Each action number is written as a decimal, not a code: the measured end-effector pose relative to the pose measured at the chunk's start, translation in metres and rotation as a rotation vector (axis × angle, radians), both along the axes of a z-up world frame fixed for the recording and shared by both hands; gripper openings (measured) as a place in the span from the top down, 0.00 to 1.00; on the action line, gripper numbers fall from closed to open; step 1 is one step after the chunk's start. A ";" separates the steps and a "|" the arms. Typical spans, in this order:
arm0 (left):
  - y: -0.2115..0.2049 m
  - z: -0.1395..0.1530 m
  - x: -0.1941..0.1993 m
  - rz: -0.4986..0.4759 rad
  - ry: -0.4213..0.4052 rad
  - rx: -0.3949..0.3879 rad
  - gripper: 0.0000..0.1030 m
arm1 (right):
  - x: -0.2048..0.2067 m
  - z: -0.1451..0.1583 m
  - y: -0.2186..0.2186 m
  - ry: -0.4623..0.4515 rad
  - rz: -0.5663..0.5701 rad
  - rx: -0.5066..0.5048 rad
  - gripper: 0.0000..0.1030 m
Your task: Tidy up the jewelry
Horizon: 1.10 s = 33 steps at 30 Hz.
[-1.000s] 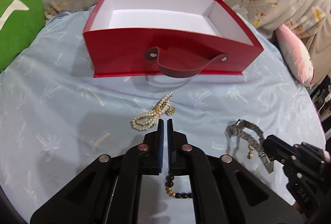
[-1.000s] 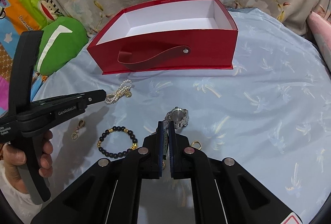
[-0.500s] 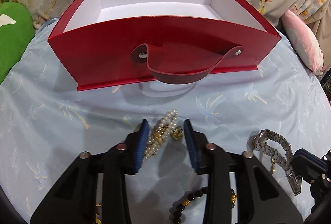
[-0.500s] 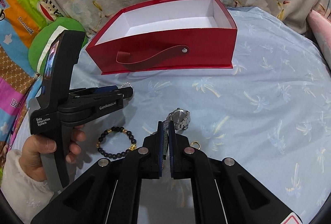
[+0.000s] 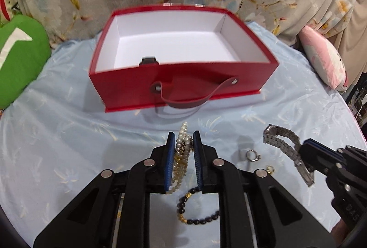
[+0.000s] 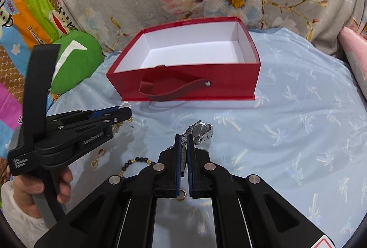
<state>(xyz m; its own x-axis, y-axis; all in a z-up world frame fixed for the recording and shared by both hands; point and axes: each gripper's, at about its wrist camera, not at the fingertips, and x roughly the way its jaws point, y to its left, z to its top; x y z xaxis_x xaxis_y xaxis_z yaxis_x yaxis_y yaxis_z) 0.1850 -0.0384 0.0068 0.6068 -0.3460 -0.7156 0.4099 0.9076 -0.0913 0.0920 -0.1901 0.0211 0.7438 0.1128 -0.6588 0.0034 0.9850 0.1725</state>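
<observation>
Pearl bracelet point(image 5: 182, 151) sits clenched in my left tool point(image 5: 183, 142), near the red box point(image 5: 181, 87); my right tool point(image 6: 183, 144) grips the silver watch point(image 6: 200, 131) by its band on the bed.

Both wrist cameras low over the bed, facing the far red box point(image 5: 183, 85), right view further right, both sharing the watch point(image 6: 200, 131)
</observation>
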 end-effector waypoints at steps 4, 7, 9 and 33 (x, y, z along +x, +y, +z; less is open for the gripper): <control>0.003 0.025 -0.014 -0.003 -0.043 -0.020 0.86 | -0.004 0.017 0.001 -0.039 0.005 -0.010 0.96; 0.007 0.044 -0.021 0.005 -0.074 -0.033 0.86 | -0.008 0.031 0.003 -0.071 0.011 -0.018 0.99; 0.009 0.055 -0.024 0.007 -0.090 -0.040 0.86 | -0.011 0.042 0.004 -0.099 0.013 -0.027 1.00; 0.034 0.039 -0.032 0.055 -0.023 -0.068 0.85 | 0.004 -0.060 0.018 0.174 0.083 -0.029 0.80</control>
<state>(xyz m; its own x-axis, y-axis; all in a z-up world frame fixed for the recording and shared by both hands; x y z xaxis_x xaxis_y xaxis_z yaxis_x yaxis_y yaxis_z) 0.1535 -0.0048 0.0458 0.6425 -0.3589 -0.6771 0.3621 0.9209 -0.1445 0.0963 -0.1719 -0.0384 0.6077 0.1482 -0.7802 -0.0506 0.9877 0.1482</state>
